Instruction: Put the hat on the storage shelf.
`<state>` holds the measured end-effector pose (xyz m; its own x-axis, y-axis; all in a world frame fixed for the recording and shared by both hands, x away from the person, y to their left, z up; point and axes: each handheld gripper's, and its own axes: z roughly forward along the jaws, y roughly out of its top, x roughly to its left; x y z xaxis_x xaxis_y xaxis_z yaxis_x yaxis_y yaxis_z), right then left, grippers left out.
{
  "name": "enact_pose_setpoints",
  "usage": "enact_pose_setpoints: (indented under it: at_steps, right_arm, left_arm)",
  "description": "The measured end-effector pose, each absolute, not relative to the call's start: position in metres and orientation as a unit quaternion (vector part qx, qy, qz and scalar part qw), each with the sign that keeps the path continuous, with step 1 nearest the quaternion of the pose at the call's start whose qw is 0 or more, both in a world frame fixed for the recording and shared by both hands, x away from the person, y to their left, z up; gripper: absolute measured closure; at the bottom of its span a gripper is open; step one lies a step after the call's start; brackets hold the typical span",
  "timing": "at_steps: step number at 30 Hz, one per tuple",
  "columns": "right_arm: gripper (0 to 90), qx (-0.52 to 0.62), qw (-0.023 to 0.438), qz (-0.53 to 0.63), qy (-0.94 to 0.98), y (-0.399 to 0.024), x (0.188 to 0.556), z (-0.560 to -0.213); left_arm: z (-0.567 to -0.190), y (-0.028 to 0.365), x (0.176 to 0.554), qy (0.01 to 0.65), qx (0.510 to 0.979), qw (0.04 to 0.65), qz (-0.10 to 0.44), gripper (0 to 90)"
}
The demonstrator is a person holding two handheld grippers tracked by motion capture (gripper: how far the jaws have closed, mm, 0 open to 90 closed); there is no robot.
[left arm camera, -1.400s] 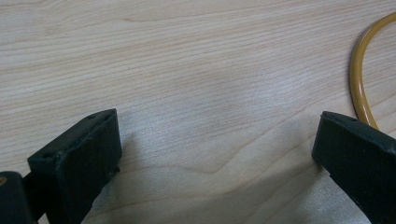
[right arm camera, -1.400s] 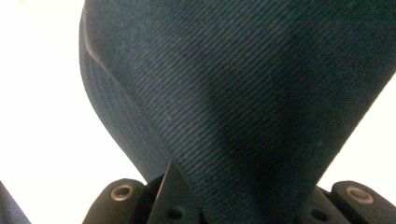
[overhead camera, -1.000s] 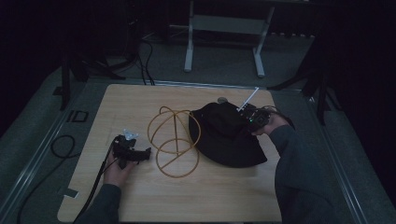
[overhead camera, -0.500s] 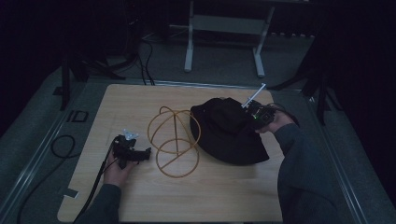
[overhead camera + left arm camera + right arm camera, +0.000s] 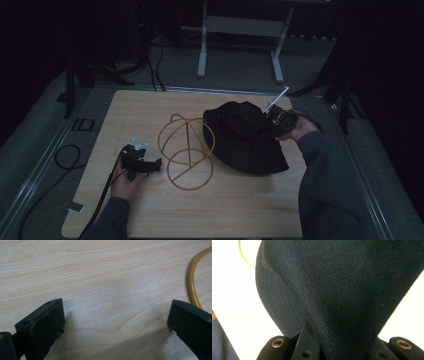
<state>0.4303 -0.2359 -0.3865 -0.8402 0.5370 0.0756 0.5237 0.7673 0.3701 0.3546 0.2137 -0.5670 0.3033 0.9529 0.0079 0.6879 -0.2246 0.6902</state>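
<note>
The right gripper (image 5: 274,121) is pinched tight on the brim of the soft black cloth hat (image 5: 245,137). In the right gripper view the dark cloth (image 5: 342,290) runs right down between its black jaws and is squeezed there.

Since a moment ago, the side of the hat by that gripper has come up a little, and the hat has bunched and slid a bit. The right hand has crept only a small way. So the hat looks like it is just starting to be lifted. Most of it still lies on the light wooden table (image 5: 225,210).

The thin yellow wire stand made of rings (image 5: 186,150) sits just left of the hat, and the hat's edge touches it. My guess is that the hat is meant to go on top of this stand, so it has to rise higher and move left.

The left gripper (image 5: 150,165) rests on the table on the far side of the stand from the hat. It has not moved. Its jaws are wide apart with nothing in them; bare wood shows between them, and one yellow ring (image 5: 192,282) curves past at the edge
</note>
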Motion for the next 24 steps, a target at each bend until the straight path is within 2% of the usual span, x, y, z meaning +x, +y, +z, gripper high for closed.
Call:
enact_pose_setpoints:
  at_steps: [24]
  right_arm:
    - [87.3,0.293,0.028,0.232,0.927,-0.255,0.427,-0.363]
  left_arm:
    - [-0.567,0.214,0.355,0.547,0.751,0.297,0.222,1.5]
